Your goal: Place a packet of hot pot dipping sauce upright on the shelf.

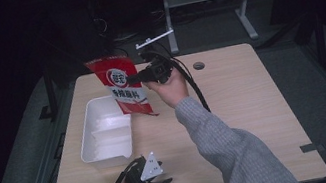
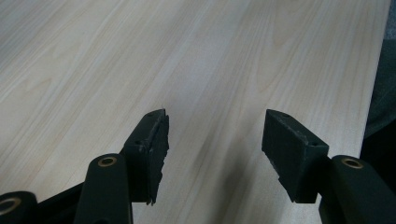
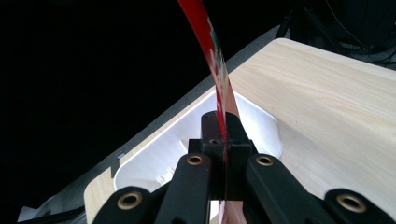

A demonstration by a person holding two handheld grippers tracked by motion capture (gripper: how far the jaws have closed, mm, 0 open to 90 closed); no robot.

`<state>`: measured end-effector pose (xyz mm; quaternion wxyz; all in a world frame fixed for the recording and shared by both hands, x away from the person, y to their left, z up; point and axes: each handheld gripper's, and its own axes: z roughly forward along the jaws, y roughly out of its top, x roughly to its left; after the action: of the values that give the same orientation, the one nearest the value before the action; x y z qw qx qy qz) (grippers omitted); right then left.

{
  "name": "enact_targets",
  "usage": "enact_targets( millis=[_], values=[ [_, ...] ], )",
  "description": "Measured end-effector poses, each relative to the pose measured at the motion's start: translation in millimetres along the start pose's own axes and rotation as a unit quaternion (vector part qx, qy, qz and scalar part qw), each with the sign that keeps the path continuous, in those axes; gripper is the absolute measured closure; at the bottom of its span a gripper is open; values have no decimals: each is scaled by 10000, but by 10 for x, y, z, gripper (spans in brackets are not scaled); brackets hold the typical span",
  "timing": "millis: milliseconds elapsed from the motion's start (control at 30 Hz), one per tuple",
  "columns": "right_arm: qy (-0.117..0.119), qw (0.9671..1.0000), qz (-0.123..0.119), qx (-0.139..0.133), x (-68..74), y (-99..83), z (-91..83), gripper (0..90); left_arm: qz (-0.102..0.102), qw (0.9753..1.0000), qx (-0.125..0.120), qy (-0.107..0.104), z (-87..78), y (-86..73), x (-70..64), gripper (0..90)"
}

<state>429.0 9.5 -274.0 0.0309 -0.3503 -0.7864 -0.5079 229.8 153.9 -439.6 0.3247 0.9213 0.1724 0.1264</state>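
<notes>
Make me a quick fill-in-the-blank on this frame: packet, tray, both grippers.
1. The right gripper is shut on a ____ packet.
2. The packet hangs above the table, partly over the ____ tray.
3. The left gripper, near the table's front edge, has its jaws ____.
4. Between the left gripper's jaws lies bare ____.

Missing words: red; white; open; table
</notes>
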Motion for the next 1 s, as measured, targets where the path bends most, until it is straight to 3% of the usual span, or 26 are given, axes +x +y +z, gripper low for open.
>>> enact_targets(
  millis=[500, 767, 1000],
  values=[
    [-64, 10000, -57, -39, 27, 58, 412, 896, 21, 10000, 28, 2, -46, -76, -10, 400],
    [81, 9996, -245, -84, 39, 104, 726, 895, 92, 10000, 12, -30, -36, -54, -10, 396],
    [179, 9996, -185, -138, -14, 48, 977, 895, 38, 10000, 0, -29, -34, -67, 15, 397]
  ],
)
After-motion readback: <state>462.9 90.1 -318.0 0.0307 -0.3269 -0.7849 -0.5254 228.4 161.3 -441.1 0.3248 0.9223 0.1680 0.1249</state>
